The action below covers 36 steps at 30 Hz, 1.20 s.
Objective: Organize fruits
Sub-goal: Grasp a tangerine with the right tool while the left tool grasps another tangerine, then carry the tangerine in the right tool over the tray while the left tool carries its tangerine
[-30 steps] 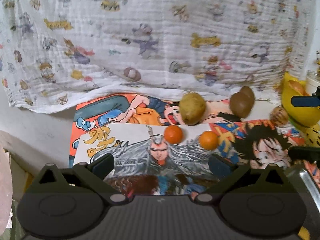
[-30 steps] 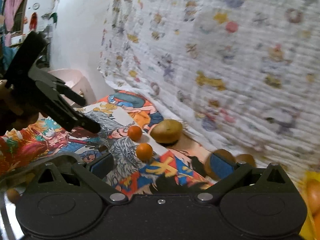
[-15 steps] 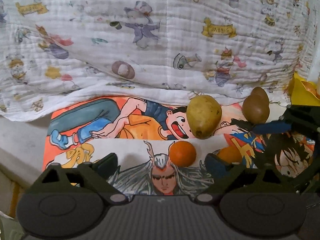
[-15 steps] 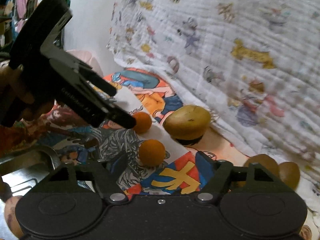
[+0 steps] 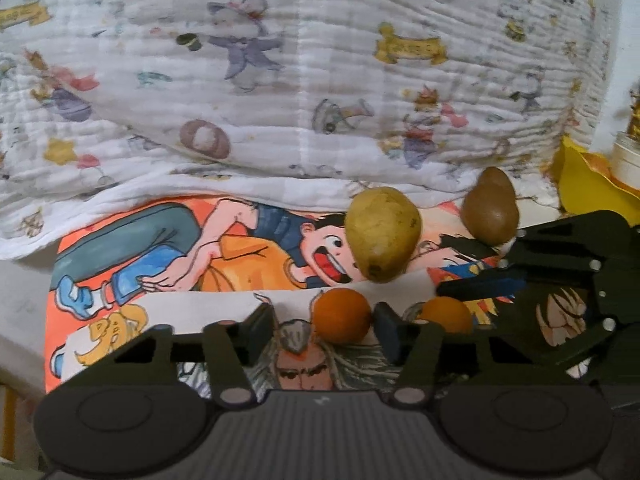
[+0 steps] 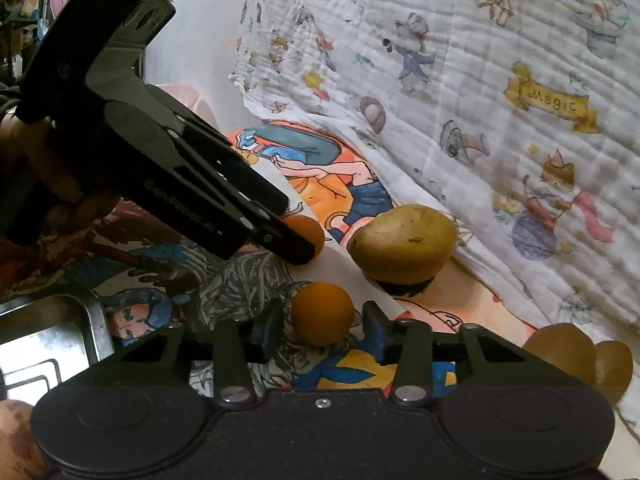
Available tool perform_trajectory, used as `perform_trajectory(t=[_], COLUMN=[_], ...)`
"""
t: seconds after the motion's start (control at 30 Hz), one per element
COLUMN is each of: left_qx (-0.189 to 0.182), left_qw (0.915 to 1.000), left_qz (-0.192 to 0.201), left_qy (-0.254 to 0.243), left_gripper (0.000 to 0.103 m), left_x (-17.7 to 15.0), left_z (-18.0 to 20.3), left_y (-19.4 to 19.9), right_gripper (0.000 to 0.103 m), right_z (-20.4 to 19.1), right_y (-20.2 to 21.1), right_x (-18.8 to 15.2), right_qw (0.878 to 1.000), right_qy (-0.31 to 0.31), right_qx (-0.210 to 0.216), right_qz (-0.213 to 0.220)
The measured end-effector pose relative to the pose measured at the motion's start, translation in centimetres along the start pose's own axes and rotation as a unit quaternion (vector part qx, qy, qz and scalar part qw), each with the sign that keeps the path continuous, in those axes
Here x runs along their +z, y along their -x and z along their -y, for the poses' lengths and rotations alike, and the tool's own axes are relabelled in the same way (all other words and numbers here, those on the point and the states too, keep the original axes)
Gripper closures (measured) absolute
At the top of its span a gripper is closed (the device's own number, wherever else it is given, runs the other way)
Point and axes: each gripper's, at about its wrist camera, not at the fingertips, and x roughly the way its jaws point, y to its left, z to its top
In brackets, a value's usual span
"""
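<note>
Two small oranges lie on a cartoon-printed mat (image 5: pixel 168 264). My left gripper (image 5: pixel 326 330) is open, with the left orange (image 5: pixel 341 315) between its fingers, nearer the right pad. My right gripper (image 6: pixel 318 330) is open around the right orange (image 6: pixel 322 312), which also shows in the left wrist view (image 5: pixel 446 314). A yellow-green mango (image 5: pixel 382 232) lies just behind the oranges and shows in the right wrist view (image 6: pixel 404 242). Two brown fruits (image 5: pixel 490 208) lie further right (image 6: pixel 560 350).
A cartoon-print white cloth (image 5: pixel 300 80) hangs behind the mat. A metal tray (image 6: pixel 48 332) sits at the left in the right wrist view. A yellow container (image 5: pixel 588 184) stands at the far right. The grippers are close together.
Both grippers moved forward and down to the oranges. Each pair of fingers has narrowed and now brackets an orange. The right gripper has come in close beside the left one.
</note>
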Motion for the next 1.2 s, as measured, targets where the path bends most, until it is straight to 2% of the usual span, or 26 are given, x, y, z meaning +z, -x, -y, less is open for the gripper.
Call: perform_trajectory(t=[0.07,0.13,0.23,0.5,0.8,1.2], left_qx=[-0.006,-0.013,-0.008,-0.011,-0.02,-0.027], left_qw=[1.0,0.9998,0.9997,0.9999,0.9994,0.9978], left_qz=[0.0,-0.001,-0.003,0.005,0.026,0.061], left_qy=[-0.008,-0.016,-0.024,-0.008,-0.008,-0.005], left_gripper=[0.059,0.066,0.067,0.068,0.068,0.068], left_x=[0.1,0.2,0.3,-0.1,-1.0,-4.6], left_z=[0.3,0.5,0.9,1.4,4.6,9.5], left_y=[0.0,0.0,-0.1,1.6,6.8,15.2], right_gripper=[0.067,0.068,0.068,0.068,0.068,0.068], right_z=[-0.1,-0.1,0.0,0.2,-0.8,-6.1], right_y=[0.1,0.1,0.2,2.2,7.8,16.7], right_x=[0.0,-0.1,-0.2,-0.9,-1.1,-2.8], right_qw=[1.0,1.0,1.0,1.0,0.999,0.997], right_qy=[-0.001,0.0,-0.008,-0.026,-0.028,-0.021], right_qx=[0.001,-0.001,-0.001,-0.003,-0.013,-0.018], right_qz=[0.001,0.002,0.003,0.01,0.038,0.074])
